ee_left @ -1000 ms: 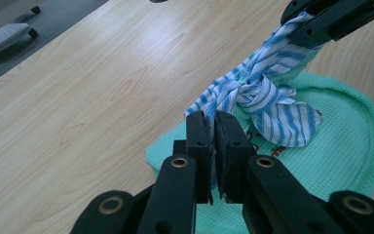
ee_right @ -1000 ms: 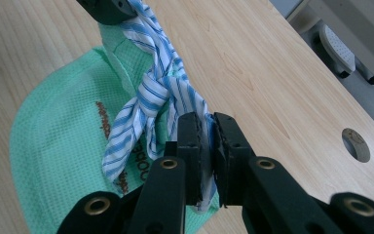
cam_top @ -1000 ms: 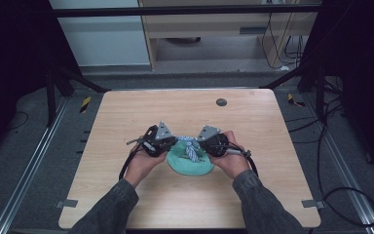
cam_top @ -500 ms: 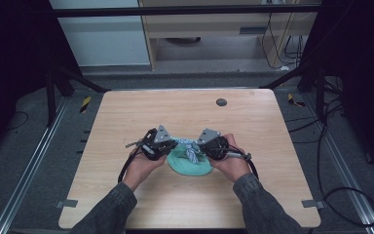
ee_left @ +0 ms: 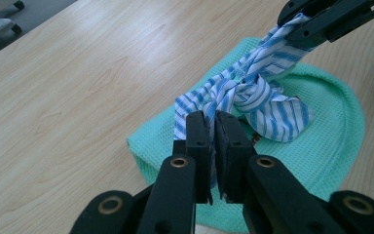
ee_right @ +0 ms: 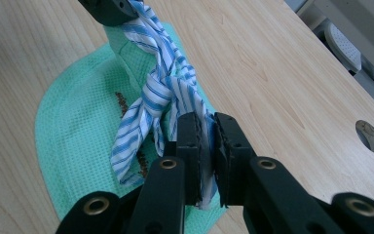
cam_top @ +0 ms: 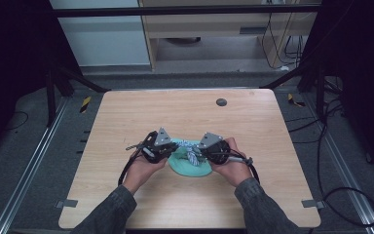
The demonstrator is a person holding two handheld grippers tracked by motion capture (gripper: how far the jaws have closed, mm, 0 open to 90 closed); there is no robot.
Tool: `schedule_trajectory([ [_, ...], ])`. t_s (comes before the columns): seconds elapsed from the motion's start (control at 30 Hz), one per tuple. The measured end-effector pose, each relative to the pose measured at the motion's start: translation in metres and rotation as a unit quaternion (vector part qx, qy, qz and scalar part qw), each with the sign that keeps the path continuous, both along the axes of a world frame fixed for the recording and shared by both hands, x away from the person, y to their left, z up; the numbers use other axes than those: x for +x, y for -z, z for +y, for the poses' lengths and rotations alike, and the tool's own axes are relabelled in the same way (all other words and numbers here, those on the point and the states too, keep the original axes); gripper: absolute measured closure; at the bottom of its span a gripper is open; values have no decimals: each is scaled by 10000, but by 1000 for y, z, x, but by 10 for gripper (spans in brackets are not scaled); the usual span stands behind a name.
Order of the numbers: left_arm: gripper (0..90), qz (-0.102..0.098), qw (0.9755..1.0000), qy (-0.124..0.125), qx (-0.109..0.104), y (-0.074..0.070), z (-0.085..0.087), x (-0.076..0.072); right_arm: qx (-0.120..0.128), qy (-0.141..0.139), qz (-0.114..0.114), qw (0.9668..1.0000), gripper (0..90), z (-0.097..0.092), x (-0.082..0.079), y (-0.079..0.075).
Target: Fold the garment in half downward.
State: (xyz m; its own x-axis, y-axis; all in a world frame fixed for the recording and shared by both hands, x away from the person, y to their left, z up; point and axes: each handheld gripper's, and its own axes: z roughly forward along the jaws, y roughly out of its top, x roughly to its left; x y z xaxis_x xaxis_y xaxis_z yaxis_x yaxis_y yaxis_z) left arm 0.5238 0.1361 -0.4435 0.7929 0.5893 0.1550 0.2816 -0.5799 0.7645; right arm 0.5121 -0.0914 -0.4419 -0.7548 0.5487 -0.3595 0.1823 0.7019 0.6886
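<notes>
Clamping one end of the blue-and-white striped cloth (ee_left: 253, 97) each, the left gripper (ee_left: 213, 129) and the right gripper (ee_right: 207, 129) had their jaws closed on the fabric. The striped cloth was knotted at its middle and stretched between the two grippers, just above a green waffle-weave cloth (cam_top: 187, 165) lying flat on the wooden worktop (cam_top: 185, 114), near its front centre. A round dark hole (cam_top: 221, 102) sat in the worktop, well apart towards the far edge.

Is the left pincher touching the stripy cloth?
Touching. In the left gripper view, the left gripper has its jaws pinched shut on an end of the striped cloth, above the green cloth.
</notes>
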Motion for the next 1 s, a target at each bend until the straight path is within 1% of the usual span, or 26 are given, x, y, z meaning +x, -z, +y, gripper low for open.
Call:
schedule_trajectory([
  [0.33, 852, 68, 10000, 41, -21, 6, 2, -6, -27, -27, 40, 10000, 815, 1, -7, 6],
  [0.53, 853, 88, 9999, 74, -26, 7, 4, -9, -20, -64, 49, 10000, 810, 2, -11, 8],
  [0.63, 853, 105, 9999, 114, -14, 10, 5, -12, -33, -94, 88, 9999, 808, 2, -16, 12],
  [0.77, 853, 133, 9998, 147, 0, 14, 6, -16, -53, -102, 123, 9999, 806, 2, -19, 17],
  [1.0, 853, 164, 9996, 212, 40, 19, 7, -23, -49, -138, 146, 9998, 803, 3, -23, 21],
])
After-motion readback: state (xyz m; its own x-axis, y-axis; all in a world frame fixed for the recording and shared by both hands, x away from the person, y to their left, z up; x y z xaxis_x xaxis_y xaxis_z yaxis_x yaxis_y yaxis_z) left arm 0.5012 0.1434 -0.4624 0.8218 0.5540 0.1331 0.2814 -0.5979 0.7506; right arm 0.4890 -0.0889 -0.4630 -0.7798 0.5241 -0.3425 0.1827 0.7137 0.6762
